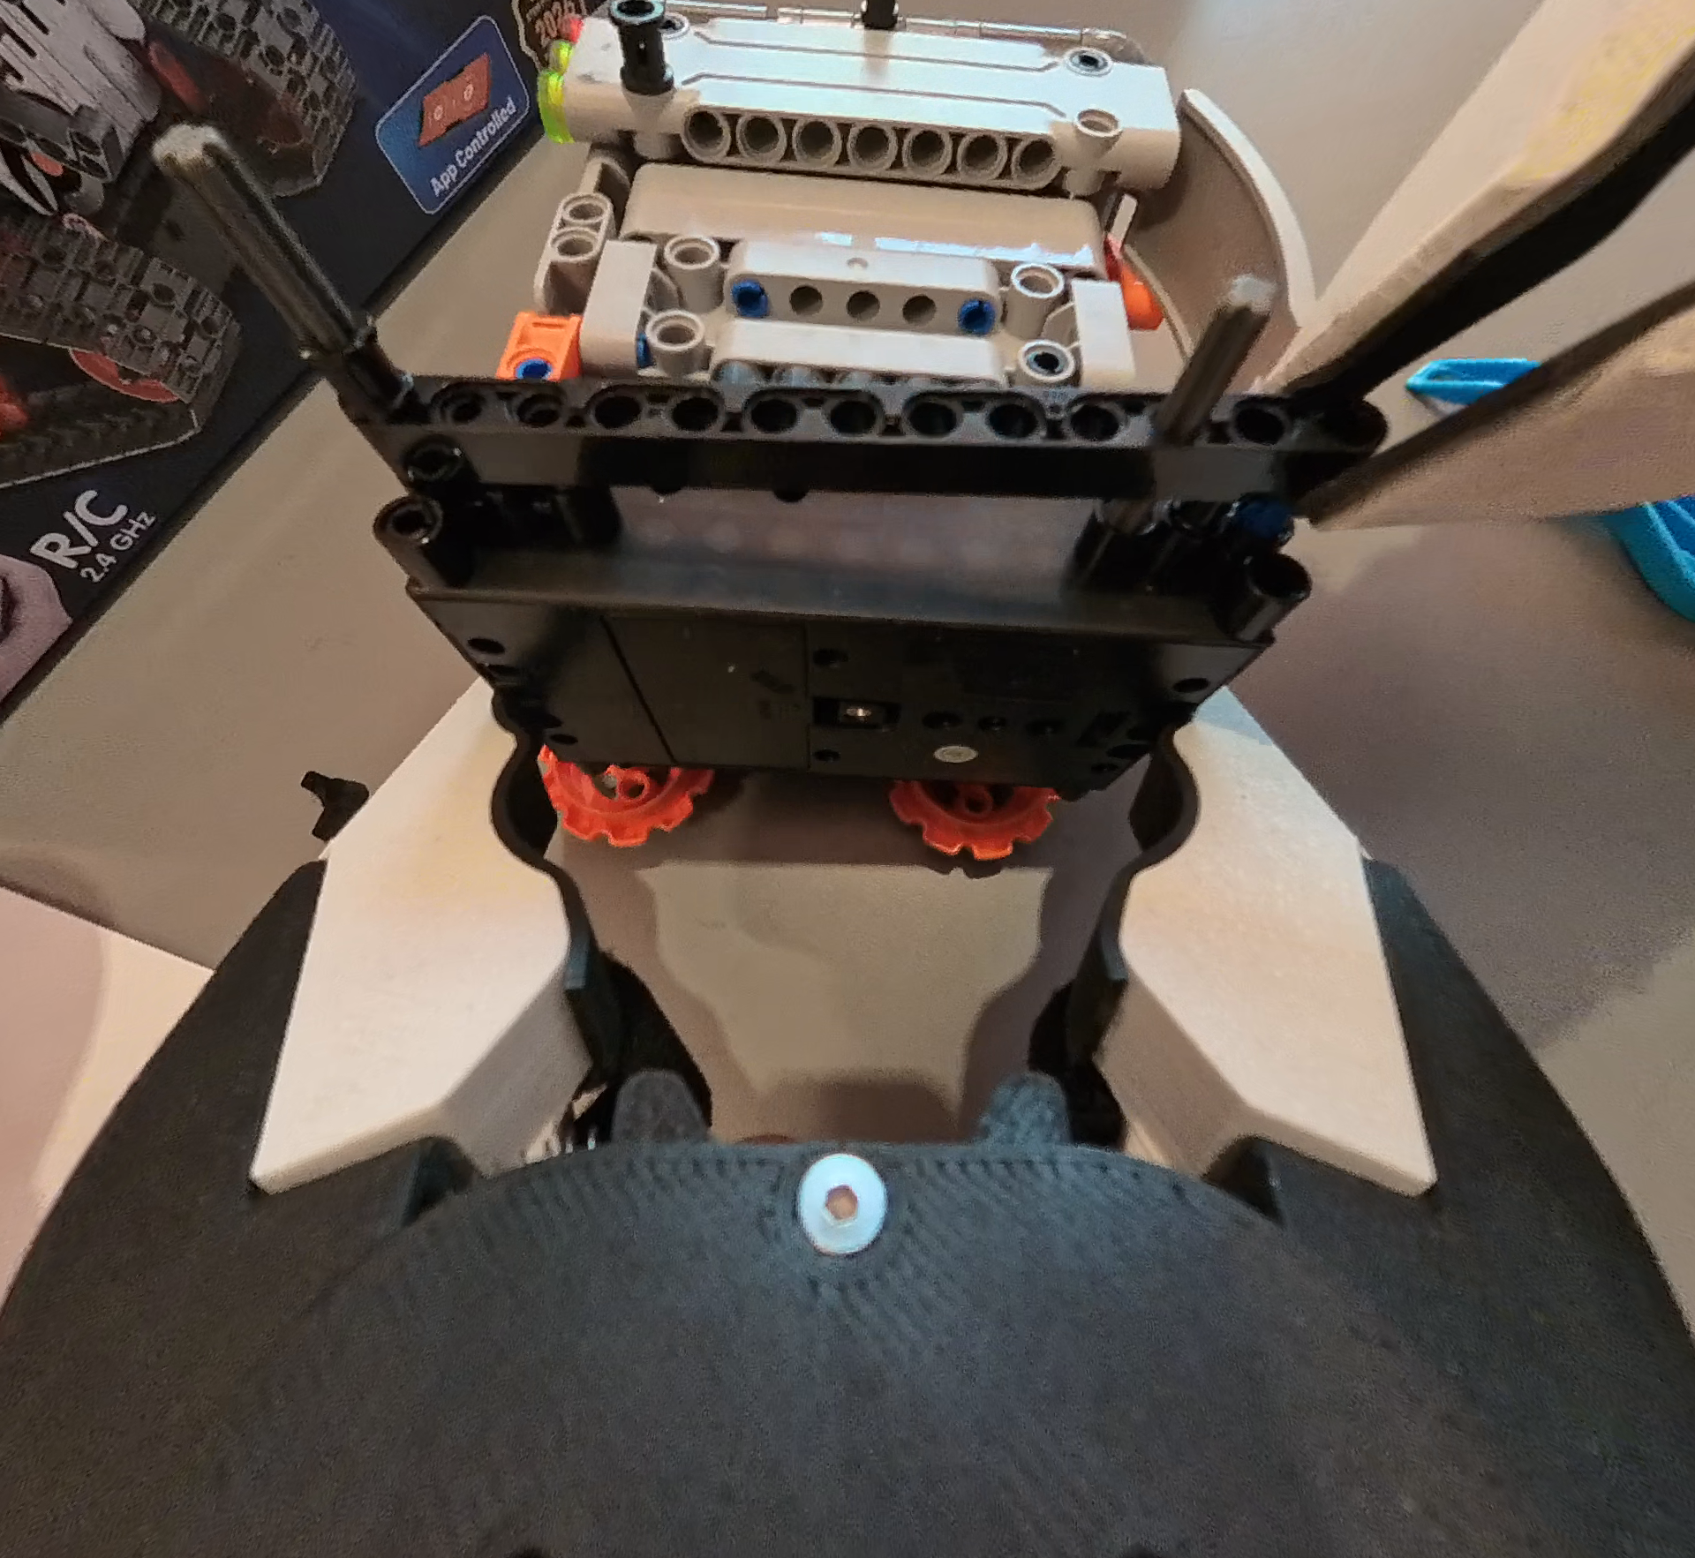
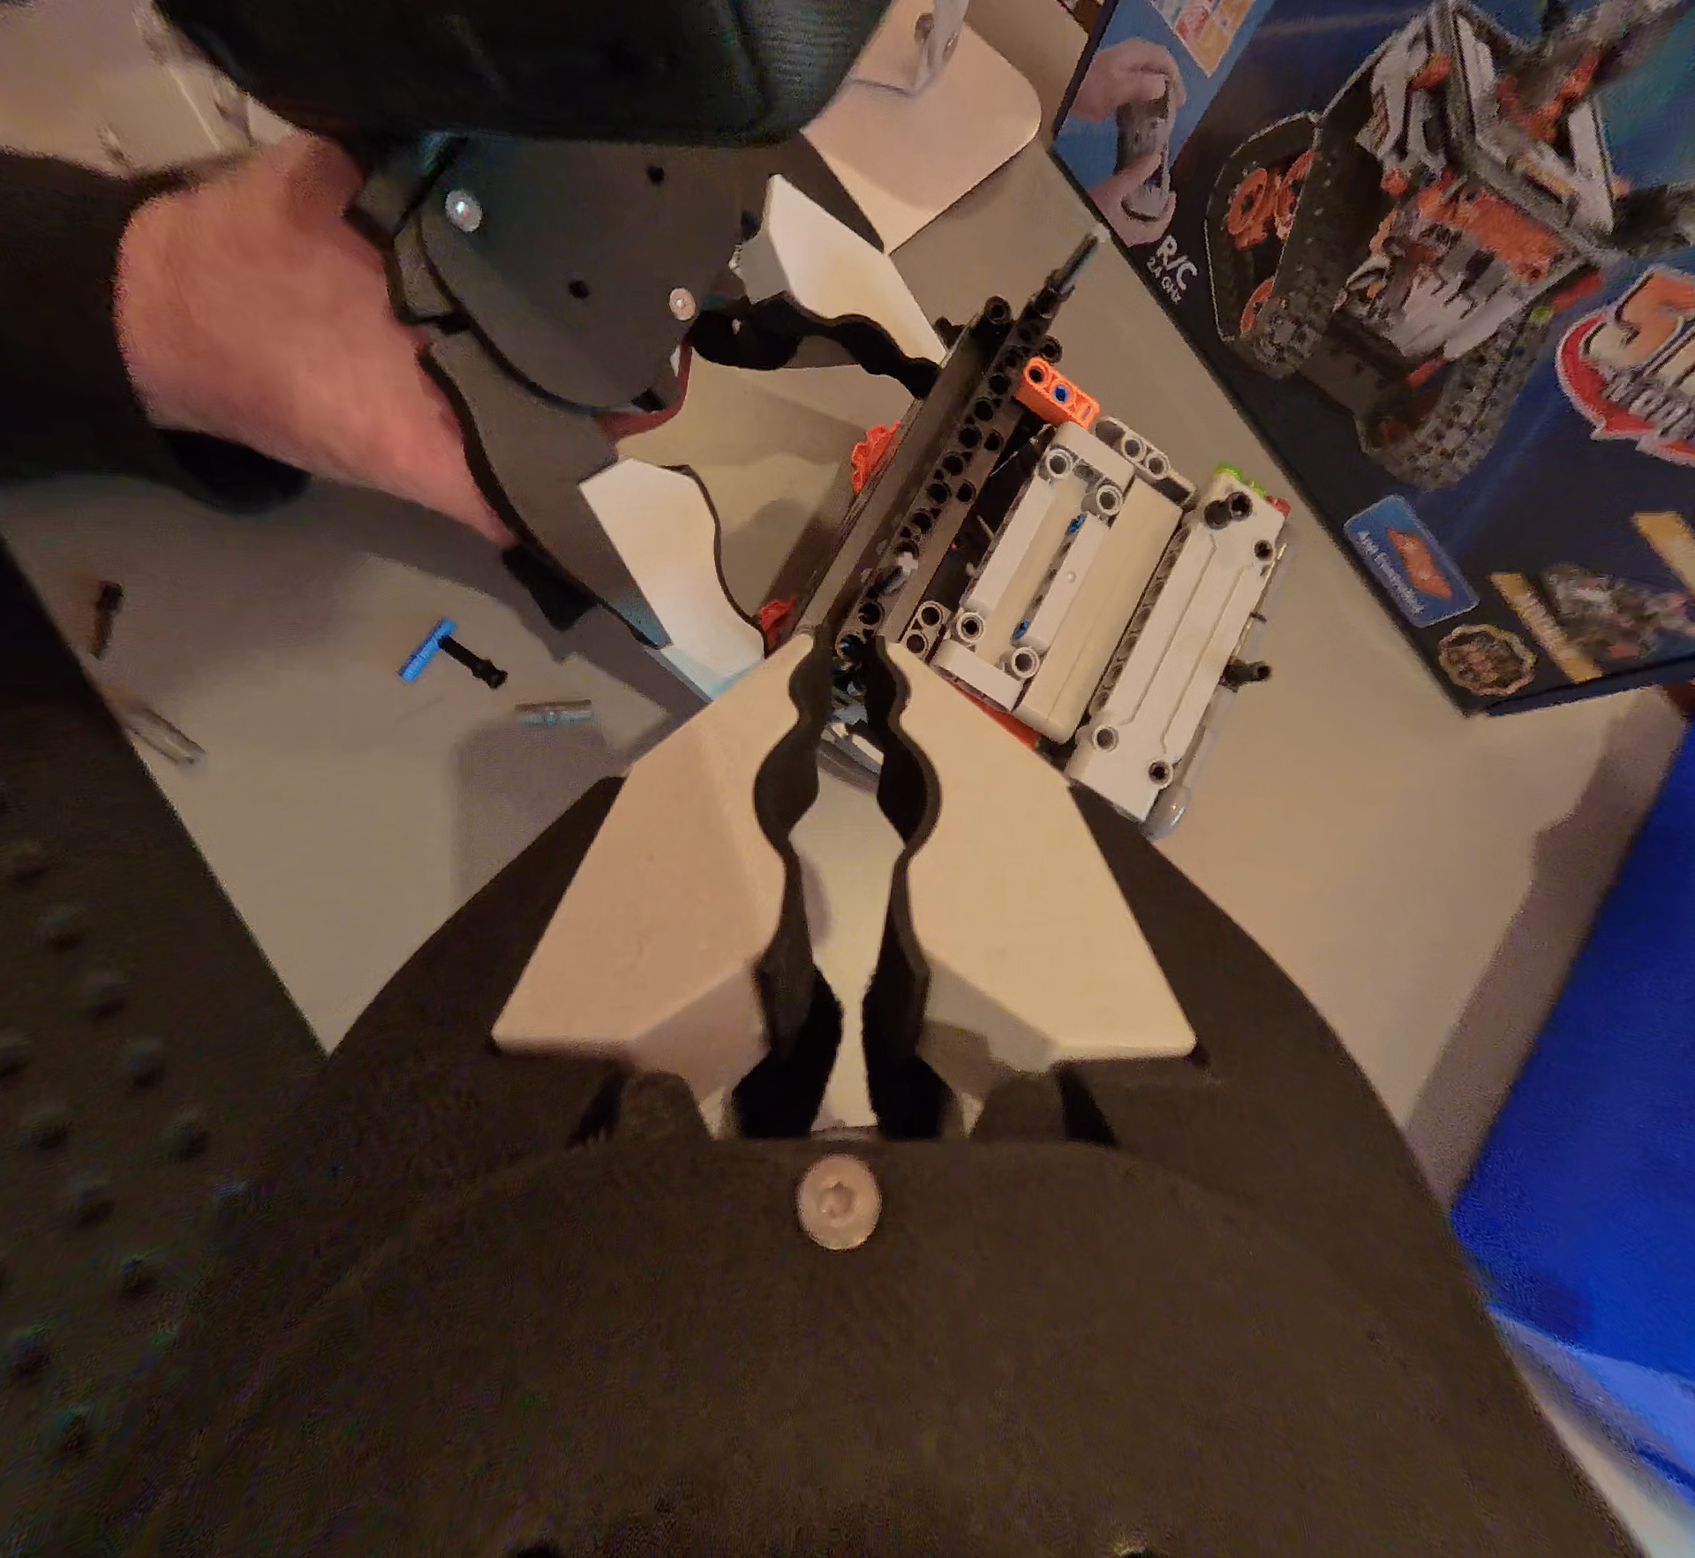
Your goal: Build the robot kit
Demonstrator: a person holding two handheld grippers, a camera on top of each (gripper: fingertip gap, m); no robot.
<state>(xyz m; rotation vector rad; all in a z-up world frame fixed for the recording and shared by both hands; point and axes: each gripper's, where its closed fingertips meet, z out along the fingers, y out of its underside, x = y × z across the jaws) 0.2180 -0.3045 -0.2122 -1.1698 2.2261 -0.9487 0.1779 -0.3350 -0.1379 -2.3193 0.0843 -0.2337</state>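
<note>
The left gripper (image 1: 830, 766) clamps the black base plate of a building-brick model (image 1: 853, 322), its fingers (image 1: 431, 899) spread to the plate's two sides, with two orange gears (image 1: 624, 799) just under the plate. The model, made of grey beams above and a black holed beam (image 1: 871, 423) across its middle, is held above the grey counter (image 1: 229, 597). The right gripper (image 2: 839, 670) has its fingers (image 2: 706, 780) closed nearly together on the end of that black holed beam. A hand (image 2: 275, 349) holds the left gripper's handle. The model's printed blue box (image 2: 1467, 276) stands at the counter's far side. Small loose pins, one with a blue piece (image 2: 426, 650), lie on the counter near the hand.
</note>
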